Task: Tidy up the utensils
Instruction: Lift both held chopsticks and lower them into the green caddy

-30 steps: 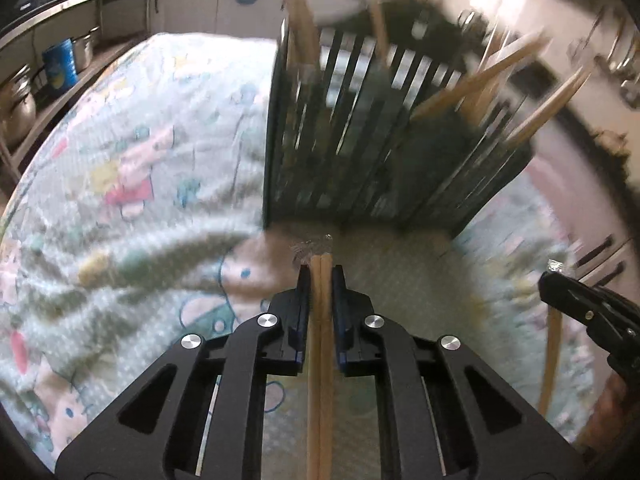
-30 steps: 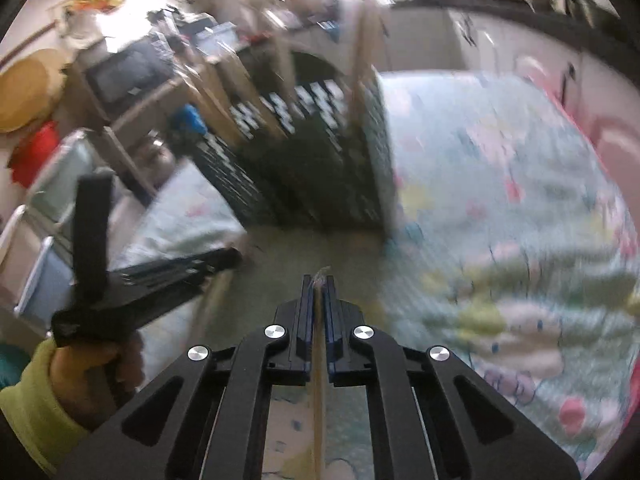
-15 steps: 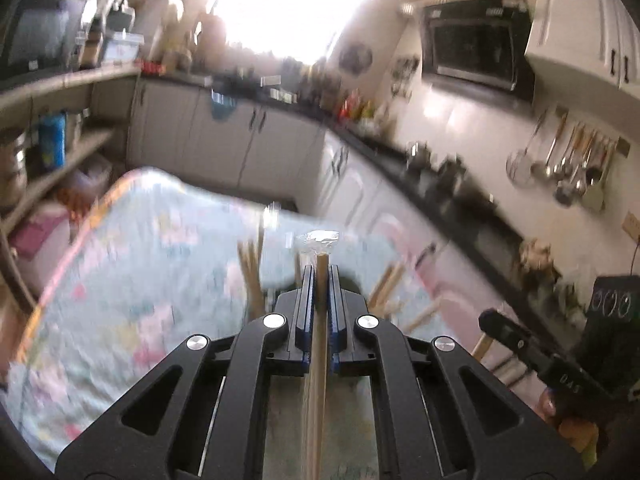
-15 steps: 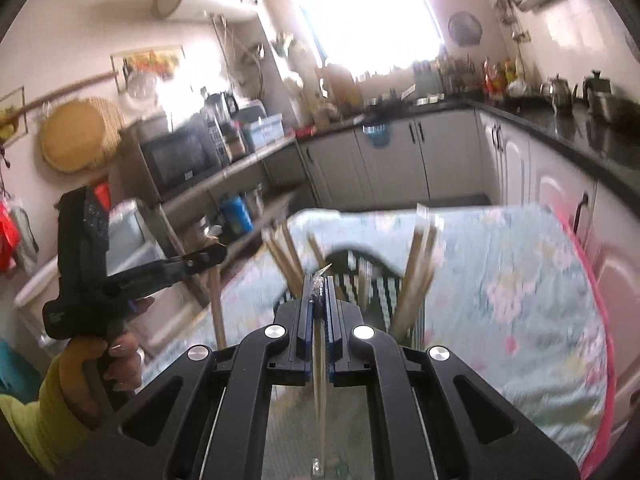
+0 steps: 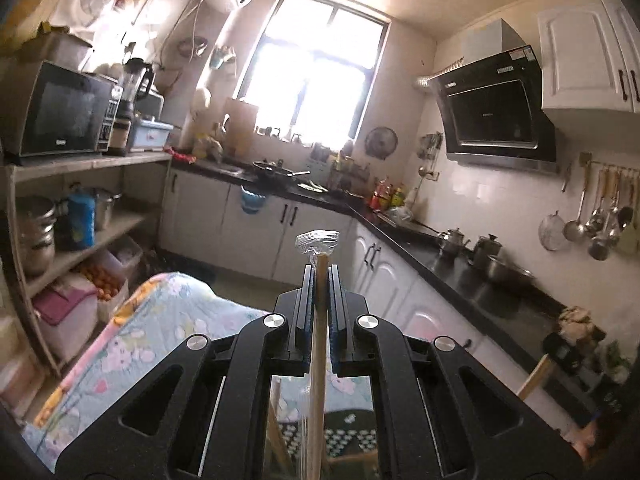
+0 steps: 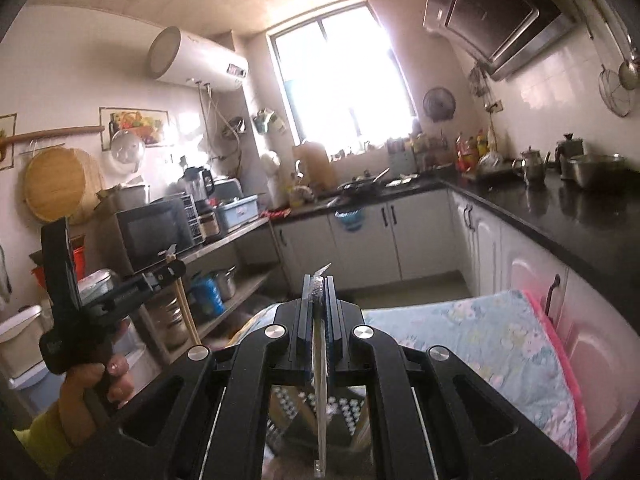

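Black left claw [image 5: 319, 276], pale wood chopstick [image 5: 318, 344], pastel floral tablecloth [image 5: 160, 320] edged pink, white cabinets [image 6: 420, 232]

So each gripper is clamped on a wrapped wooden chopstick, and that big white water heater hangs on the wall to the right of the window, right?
Not quite: in the right wrist view the water heater hangs left of the window. Both the left gripper and right gripper are indeed clamped on a wrapped chopstick.

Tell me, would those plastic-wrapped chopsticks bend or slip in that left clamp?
Probably stiff: the wrapped chopsticks run straight through the shut left gripper. The clear wrapper looks glossy, so they might slide. They seem thin and wooden, so likely light.
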Motion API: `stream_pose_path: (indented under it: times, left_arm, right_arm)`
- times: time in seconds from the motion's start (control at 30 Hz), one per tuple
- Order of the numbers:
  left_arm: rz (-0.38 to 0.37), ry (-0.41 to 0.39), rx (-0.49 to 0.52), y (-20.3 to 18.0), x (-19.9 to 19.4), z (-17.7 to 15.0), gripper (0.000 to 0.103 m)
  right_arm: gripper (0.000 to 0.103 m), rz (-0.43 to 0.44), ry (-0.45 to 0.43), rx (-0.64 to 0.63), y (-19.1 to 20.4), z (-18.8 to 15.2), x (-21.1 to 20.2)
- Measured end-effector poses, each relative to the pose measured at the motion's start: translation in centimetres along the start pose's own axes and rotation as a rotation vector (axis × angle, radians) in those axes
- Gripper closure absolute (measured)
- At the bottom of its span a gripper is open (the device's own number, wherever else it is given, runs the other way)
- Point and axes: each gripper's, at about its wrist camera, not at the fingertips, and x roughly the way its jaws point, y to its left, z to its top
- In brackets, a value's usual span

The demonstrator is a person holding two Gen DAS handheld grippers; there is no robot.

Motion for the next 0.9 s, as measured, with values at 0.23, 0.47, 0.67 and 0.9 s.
stream_pose_path:
  times: [0.23,0.47,0.67,0.9]
  left_arm:
    - [0.036,-0.007,0.024,0.0,2.7,-2.5,0.101]
    - [0.028,0.006,0.018,0.9,4.0,-5.1,0.101]
    - [0.02,0.041,0.022,1.2,4.4,-6.8,0.101]
    - [0.009,0.079,0.03,1.5,4.3,-8.1,0.101]
  right_arm:
    - [0.098,-0.062,-0.083,-0.005,-1.5,-0.7,1.0]
    - [0.098,-0.087,-0.089,-0.033,-2.0,-2.8,2.6]
    - [0.098,-0.074,-0.068,-0.041,-1.6,-5.0,3.5]
    - [0.098,-0.071,-0.021,-0.017,-1.6,-6.8,3.4]
